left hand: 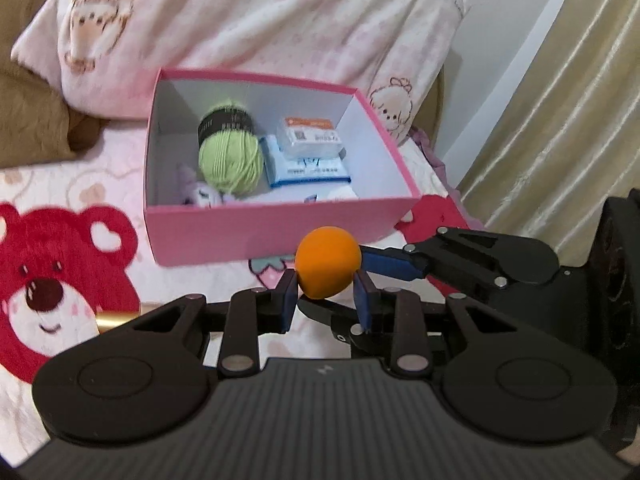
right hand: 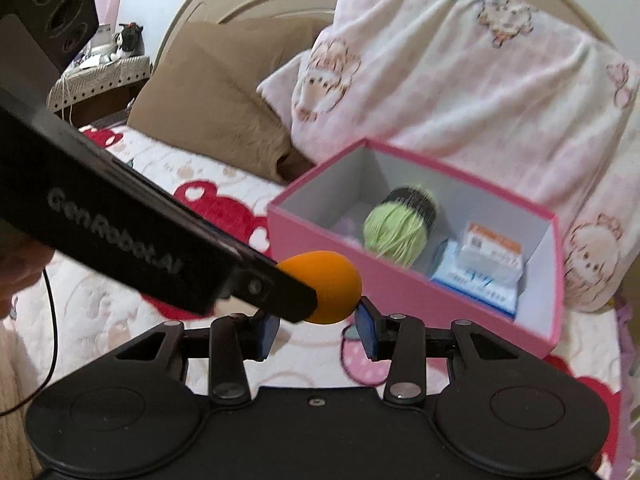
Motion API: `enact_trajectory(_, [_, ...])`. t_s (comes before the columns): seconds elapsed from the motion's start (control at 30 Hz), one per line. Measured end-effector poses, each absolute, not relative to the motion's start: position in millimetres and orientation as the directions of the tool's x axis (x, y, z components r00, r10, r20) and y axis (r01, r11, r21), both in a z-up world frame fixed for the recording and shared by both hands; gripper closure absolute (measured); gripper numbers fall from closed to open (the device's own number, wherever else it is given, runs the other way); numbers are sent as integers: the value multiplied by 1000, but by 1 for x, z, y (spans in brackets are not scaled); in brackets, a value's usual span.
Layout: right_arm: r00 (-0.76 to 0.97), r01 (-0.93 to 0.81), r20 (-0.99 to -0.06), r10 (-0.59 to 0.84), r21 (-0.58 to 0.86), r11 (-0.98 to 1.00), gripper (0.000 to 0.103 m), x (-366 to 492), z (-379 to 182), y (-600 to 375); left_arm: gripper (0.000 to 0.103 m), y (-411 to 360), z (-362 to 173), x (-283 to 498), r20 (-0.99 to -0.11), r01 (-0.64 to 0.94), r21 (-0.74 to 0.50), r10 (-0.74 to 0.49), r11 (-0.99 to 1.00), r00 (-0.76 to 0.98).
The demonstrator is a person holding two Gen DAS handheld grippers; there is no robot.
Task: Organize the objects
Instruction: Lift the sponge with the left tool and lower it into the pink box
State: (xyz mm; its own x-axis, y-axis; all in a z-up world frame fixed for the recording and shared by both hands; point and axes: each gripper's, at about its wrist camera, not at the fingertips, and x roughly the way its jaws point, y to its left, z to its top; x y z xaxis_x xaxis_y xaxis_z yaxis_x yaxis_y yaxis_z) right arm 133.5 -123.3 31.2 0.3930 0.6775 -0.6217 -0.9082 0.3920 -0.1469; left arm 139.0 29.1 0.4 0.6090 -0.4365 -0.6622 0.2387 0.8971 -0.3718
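Both grippers — left gripper (left hand: 326,294) and right gripper (right hand: 316,330) — clamp one orange sponge (left hand: 328,264). Behind it, a pink box (left hand: 276,228) sits on the bear-print blanket (left hand: 60,280), pillows (left hand: 256,20) beyond.

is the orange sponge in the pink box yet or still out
Still out. The orange sponge hangs in front of the pink box, outside its near wall, pinched by the left tongs, above the bedspread.

The orange ball (right hand: 320,288) is half lost behind the left gripper (right hand: 298,302) that crosses in front of it, so the right-wrist view cannot show where those jaws press. Inside the pink box (left hand: 256,232), the near wall hides the lower part of a small purple-and-white thing (left hand: 200,194), too blurred to name. The labels on the packets (left hand: 308,140) beside the green yarn (left hand: 230,162) smear past reading.
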Motion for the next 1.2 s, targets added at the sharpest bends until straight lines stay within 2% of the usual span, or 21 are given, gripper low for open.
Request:
enact_trajectory(0.27, [421, -901, -644, 639, -219, 374, 57, 154, 70, -112, 74, 22, 34, 167, -662, 240, -368, -434, 898, 611])
enact_trajectory(0.53, [358, -912, -687, 632, -113, 393, 58, 197, 79, -91, 75, 24, 43, 208, -680, 237, -353, -422, 905, 599])
enact_trajectory(0.9, [240, -882, -815, 527, 44, 470, 61, 279, 48, -68, 75, 15, 2, 280, -710, 158, -429, -440, 890, 550])
enact_trajectory(1.2, [172, -864, -876, 451, 86, 496, 62, 315, 5, -55, 75, 12, -51, 317, -736, 53, -511, -468, 858, 489])
